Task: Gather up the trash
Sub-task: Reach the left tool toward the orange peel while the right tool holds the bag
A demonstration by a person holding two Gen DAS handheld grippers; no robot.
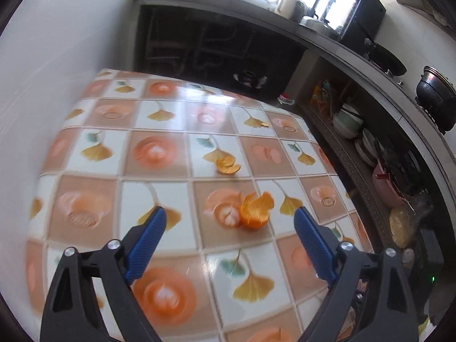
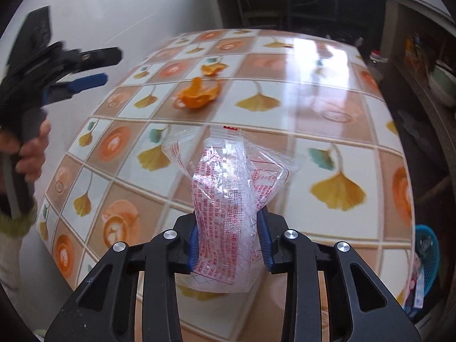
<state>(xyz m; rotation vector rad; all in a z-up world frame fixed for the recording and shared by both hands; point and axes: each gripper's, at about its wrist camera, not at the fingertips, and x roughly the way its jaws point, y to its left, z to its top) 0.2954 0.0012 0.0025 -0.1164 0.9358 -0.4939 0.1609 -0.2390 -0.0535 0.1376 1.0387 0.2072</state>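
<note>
Right gripper point(image 2: 228, 242) pinches the clear wrapper point(image 2: 230, 199); left gripper point(image 1: 230, 222) wide, empty: center it on the orange peel point(image 1: 255, 209) at 12 o'clock.

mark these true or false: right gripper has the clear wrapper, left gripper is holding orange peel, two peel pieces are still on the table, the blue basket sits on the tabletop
1. The right gripper is clamped on the clear wrapper. True.
2. The left gripper holds orange peel. False: its jaws stand open and empty, above the large orange peel.
3. Two peel pieces lie on the table. True: the large one and a smaller peel farther off.
4. The blue basket sits on the tabletop. False: it is beyond the table's right edge, lower down.
</note>
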